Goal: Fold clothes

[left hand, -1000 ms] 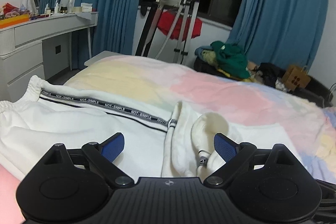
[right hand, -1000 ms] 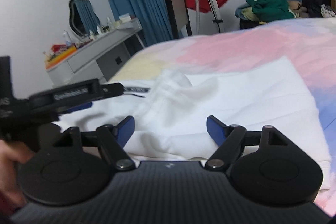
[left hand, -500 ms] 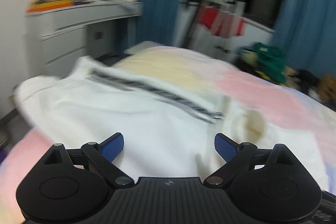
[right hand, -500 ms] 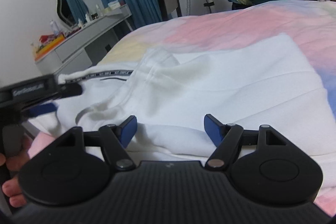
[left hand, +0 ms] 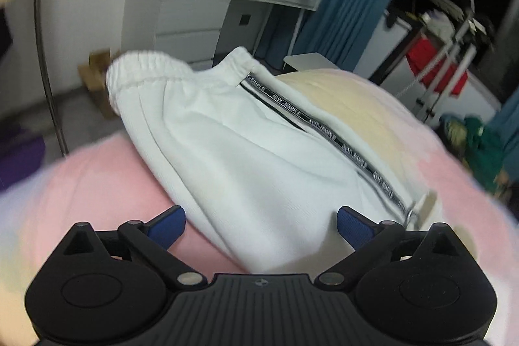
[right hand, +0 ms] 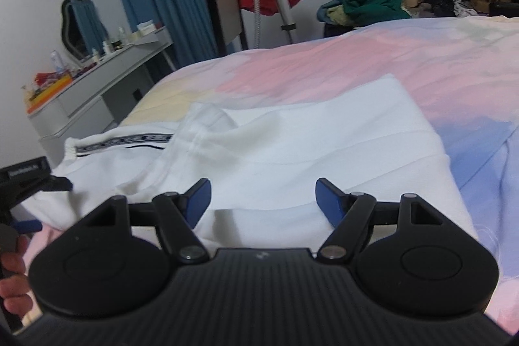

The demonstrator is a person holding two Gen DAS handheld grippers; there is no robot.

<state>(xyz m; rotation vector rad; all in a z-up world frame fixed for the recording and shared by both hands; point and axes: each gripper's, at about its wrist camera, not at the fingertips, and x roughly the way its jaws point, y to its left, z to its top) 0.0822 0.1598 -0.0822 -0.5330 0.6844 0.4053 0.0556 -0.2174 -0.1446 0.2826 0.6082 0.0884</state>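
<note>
- Left gripper [left hand: 261, 224] spread wide, jaws just been opening, white fabric lying between the pads but not pinched; right gripper [right hand: 262, 198] also open, holding nothing.
- Just ahead of both: white trousers [right hand: 292, 151], partly folded on bedspread [right hand: 356, 64].
- Waistband end [left hand: 142, 70] beyond left tongs unfolded, probably needs tucking over.

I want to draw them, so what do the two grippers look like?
Both are matte black plastic. Each gripper, left and right, has a ribbed middle plate with a tiny logo, two round teardrop housings, silver pivot pins, and angled black fingers tipped with blue textured pads. No cables or sleeves show.
</note>
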